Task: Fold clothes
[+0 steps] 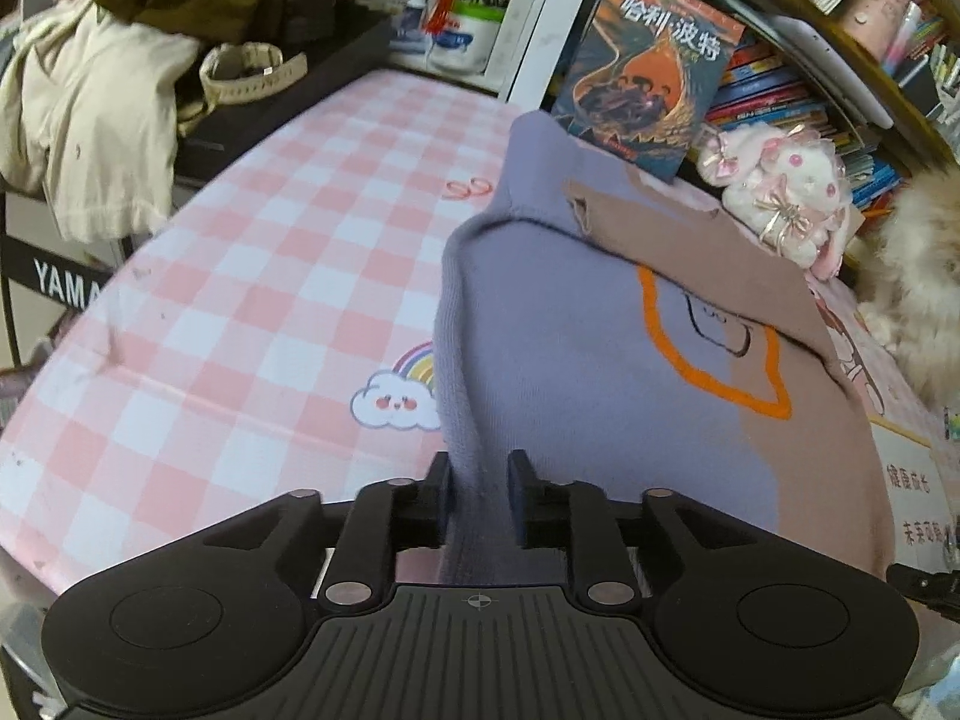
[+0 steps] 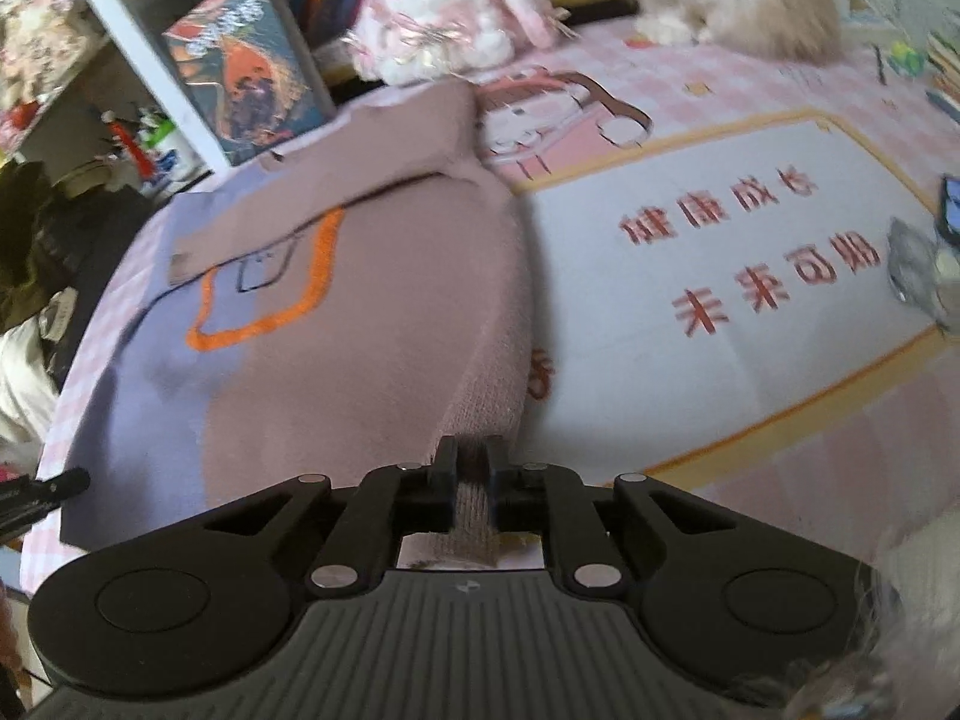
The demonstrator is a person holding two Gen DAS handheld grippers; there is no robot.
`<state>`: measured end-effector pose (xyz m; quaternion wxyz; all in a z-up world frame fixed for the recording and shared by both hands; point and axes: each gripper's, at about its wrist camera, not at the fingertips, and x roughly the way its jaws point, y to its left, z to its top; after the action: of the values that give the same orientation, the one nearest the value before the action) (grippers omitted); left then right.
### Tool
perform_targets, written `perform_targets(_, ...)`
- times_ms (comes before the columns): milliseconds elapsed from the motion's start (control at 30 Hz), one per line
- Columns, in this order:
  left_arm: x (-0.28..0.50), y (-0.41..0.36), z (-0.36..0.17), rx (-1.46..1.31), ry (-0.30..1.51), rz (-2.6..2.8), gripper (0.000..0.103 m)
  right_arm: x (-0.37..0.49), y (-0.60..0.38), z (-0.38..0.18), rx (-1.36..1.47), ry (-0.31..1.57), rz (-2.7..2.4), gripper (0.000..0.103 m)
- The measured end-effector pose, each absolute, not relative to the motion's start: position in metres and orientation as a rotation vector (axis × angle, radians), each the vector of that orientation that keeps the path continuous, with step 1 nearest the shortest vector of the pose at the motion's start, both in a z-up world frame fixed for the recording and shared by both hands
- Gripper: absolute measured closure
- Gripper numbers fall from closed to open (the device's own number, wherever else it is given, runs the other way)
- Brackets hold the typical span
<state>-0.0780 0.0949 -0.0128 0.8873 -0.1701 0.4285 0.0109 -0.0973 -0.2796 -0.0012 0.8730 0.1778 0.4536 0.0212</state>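
2 grippers, left gripper (image 1: 479, 474) and right gripper (image 2: 469, 461), each pinching sweater (image 1: 588, 372) hem.

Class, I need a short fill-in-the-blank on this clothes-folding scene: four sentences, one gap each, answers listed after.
1. The left claw grips the sweater's ______ half.
2. The right claw grips its ______ half.
3. The outline drawn on the sweater is ______.
4. The plush rabbit sits next to a standing ______.

Answers: purple; brown; orange; book
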Motion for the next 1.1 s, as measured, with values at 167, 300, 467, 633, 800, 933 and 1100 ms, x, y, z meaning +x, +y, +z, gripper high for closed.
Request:
perform_targets(167,-0.076,0.103,-0.019,-0.427,0.899,0.009,0.077,-0.096,-0.287,-0.006,0.422,0.961,0.024,0.087)
perform_targets(300,-0.072,0.105,-0.019,-0.452,0.897,-0.003,0.083,-0.094,-0.289,-0.008,0.462,0.966,0.020,0.086)
perform_targets(467,-0.069,0.101,-0.017,-0.429,0.897,-0.025,0.084,-0.094,-0.277,0.007,0.496,0.895,0.169,0.086)
perform_targets(633,-0.066,0.104,-0.019,-0.428,0.909,-0.027,0.084,-0.089,-0.269,0.009,0.462,0.900,0.170,0.070)
perform_targets(800,-0.065,0.107,-0.019,-0.433,0.914,-0.029,0.084,-0.083,-0.278,-0.004,0.529,0.949,0.088,0.061)
perform_targets(933,-0.063,0.107,-0.019,-0.429,0.917,-0.032,0.084,-0.079,-0.288,-0.009,0.562,0.928,-0.009,0.054)
perform_targets(1100,-0.060,0.107,-0.019,-0.419,0.923,-0.042,0.084,-0.064,-0.301,-0.016,0.688,0.890,-0.002,0.052)
